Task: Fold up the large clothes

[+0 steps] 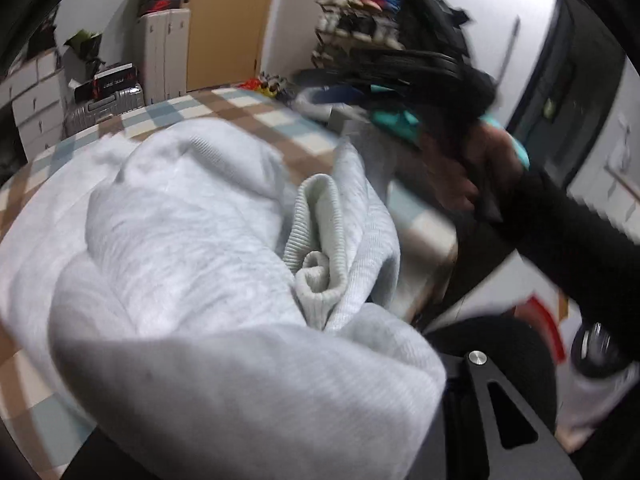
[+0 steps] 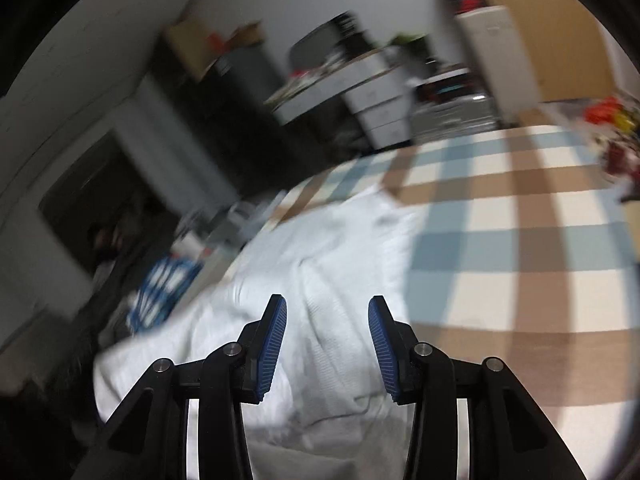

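Observation:
A light grey sweatshirt [image 1: 192, 264] is bunched up close to the left wrist camera, with a ribbed cuff [image 1: 320, 236] curled in its folds. The cloth is gathered and raised over my left gripper and hides its fingers; only one black arm of the gripper [image 1: 492, 404] shows at the lower right. A person's hand [image 1: 476, 172] in a black sleeve holds the other tool at the right, blurred. In the right wrist view my right gripper [image 2: 327, 300] stands open above the same sweatshirt [image 2: 320, 248], with nothing between its blue pads [image 2: 276, 344].
The garment lies on a bed with a blue, brown and cream checked cover [image 2: 520, 240]. Small red and yellow toys [image 2: 616, 120] sit at its far edge. White drawers [image 1: 36, 100], a suitcase [image 1: 104, 108], a shoe rack [image 1: 360, 28] and a wooden door [image 1: 228, 28] stand around it.

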Tool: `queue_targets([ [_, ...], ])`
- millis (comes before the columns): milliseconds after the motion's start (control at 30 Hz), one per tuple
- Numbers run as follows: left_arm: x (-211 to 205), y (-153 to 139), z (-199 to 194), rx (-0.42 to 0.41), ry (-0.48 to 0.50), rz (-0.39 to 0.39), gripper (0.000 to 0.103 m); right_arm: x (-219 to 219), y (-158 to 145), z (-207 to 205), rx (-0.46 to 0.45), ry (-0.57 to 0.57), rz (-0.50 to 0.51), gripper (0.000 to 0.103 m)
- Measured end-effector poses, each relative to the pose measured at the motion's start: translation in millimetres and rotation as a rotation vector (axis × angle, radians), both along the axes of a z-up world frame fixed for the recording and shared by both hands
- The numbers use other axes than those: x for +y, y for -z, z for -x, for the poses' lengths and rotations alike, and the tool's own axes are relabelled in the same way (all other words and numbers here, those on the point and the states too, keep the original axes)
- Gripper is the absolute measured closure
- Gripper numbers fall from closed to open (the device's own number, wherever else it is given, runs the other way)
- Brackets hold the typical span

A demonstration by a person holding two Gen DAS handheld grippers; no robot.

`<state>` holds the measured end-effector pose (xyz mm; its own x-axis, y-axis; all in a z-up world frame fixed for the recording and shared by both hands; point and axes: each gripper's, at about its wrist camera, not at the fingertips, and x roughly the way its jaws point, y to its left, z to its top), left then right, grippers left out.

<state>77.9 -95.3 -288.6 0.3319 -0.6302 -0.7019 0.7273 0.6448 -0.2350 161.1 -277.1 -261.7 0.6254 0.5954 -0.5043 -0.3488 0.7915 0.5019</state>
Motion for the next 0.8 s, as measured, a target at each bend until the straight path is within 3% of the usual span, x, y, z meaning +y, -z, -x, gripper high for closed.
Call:
queue_targets([
  [33,-15,-3,-6,-0.001,-0.005,0.026,0.076,-18,-4,5,0.025,0.063,-0.021,0.052],
  [133,-56,-11,-11,-0.051,0.035,0.02,0.075,-70,-5,41,0.118,0.187,-0.135,0.017],
  [167,-62,-13,-10,-0.063,0.049,0.017,0.075,-81,-3,56,0.135,0.201,-0.16,0.011],
  [233,-92,-16,-6,-0.08,0.126,-0.022,0.063,-100,5,87,0.177,0.225,-0.195,0.003],
  [333,-120,-20,3,-0.106,0.225,-0.11,0.06,-124,32,124,0.23,0.269,-0.338,0.004],
  [400,-122,-28,7,-0.13,0.251,-0.126,0.059,-129,45,134,0.245,0.293,-0.383,0.004],
  [533,-113,-46,-10,-0.104,0.301,-0.1,0.05,-115,50,134,0.245,0.298,-0.35,0.004],
  [700,-112,-59,-1,-0.137,0.426,-0.225,0.046,-116,55,133,0.219,0.321,-0.424,0.003],
  [733,-107,-62,4,-0.163,0.455,-0.259,0.04,-117,55,134,0.21,0.328,-0.433,0.002],
  [800,-104,-68,17,-0.126,0.493,-0.254,0.036,-118,54,137,0.205,0.342,-0.445,0.0],
])
